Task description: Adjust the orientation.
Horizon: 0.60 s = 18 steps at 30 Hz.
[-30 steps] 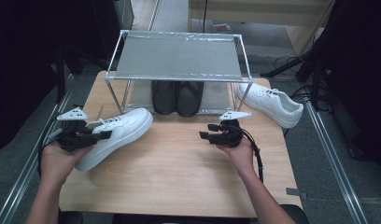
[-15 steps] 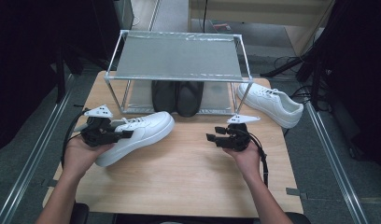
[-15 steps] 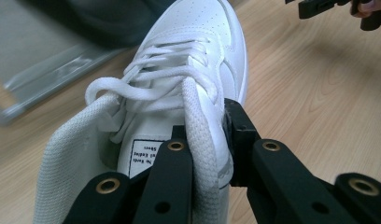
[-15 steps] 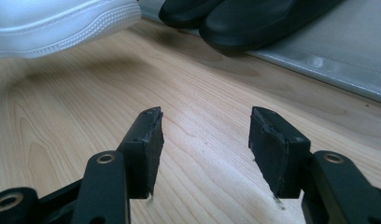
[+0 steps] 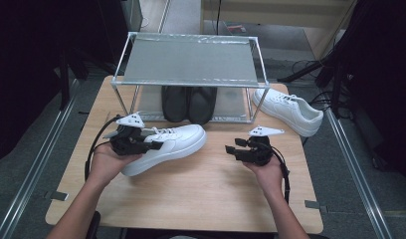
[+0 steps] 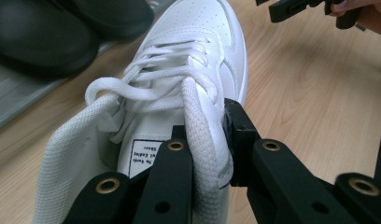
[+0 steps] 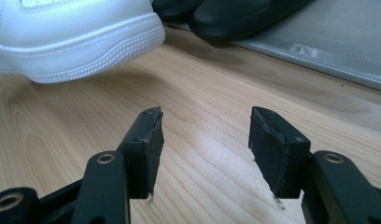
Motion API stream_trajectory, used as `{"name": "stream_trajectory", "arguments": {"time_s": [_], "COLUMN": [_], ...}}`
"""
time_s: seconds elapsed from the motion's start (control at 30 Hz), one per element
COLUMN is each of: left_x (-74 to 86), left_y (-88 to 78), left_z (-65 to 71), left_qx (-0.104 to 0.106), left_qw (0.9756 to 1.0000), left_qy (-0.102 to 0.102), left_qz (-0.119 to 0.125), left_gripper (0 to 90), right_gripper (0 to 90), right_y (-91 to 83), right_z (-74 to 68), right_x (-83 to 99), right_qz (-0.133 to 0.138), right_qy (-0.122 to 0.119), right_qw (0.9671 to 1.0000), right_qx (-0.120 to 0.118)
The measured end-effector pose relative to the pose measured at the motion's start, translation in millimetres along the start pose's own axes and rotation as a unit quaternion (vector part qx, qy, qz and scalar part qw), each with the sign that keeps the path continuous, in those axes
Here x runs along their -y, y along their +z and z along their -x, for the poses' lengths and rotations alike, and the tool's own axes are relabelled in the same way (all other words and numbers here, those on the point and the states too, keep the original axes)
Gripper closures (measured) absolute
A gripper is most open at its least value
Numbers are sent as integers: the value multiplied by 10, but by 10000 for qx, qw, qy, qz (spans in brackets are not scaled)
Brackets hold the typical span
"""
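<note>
A white sneaker (image 5: 166, 147) lies on the wooden table (image 5: 201, 189), toe pointing right toward the middle. My left gripper (image 5: 151, 145) is shut on the sneaker's collar (image 6: 200, 126), one jaw inside the shoe and one outside. My right gripper (image 5: 232, 150) is open just above the table to the right of the sneaker's toe (image 7: 76, 42), with nothing between its fingers (image 7: 149, 140). A second white sneaker (image 5: 289, 110) rests at the table's back right. A pair of black shoes (image 5: 188, 103) stands on the lower level of the metal rack (image 5: 191, 62).
The rack's legs (image 5: 254, 104) stand on the back half of the table. Metal rails (image 5: 37, 164) run along both sides of the table. Cables (image 5: 310, 69) lie on the floor at the back right. Bare wood (image 5: 206, 194) spreads in front of both grippers.
My left gripper has carried the white sneaker to the right, toward the table's middle. The right gripper has drifted slightly right and nearer the front.
</note>
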<state>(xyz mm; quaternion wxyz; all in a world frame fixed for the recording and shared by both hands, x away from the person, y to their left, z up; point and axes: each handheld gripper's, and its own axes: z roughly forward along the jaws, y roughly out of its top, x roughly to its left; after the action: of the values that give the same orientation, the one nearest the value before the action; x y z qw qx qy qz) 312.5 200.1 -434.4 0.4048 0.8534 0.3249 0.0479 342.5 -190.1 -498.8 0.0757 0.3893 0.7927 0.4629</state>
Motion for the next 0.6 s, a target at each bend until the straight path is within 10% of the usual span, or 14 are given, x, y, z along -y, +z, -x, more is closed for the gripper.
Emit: {"name": "stream_trajectory", "arguments": {"time_s": [0.6], "left_x": [-93], "left_y": [458], "left_z": [314], "left_qx": [346], "left_qw": [9989], "left_qy": [260], "left_qz": [-161], "left_gripper": [824], "right_gripper": [459], "right_y": [-45], "right_z": [-15], "right_x": [51], "right_qz": [-8], "right_qy": [7], "right_qw": [10000], "right_qx": [56]}}
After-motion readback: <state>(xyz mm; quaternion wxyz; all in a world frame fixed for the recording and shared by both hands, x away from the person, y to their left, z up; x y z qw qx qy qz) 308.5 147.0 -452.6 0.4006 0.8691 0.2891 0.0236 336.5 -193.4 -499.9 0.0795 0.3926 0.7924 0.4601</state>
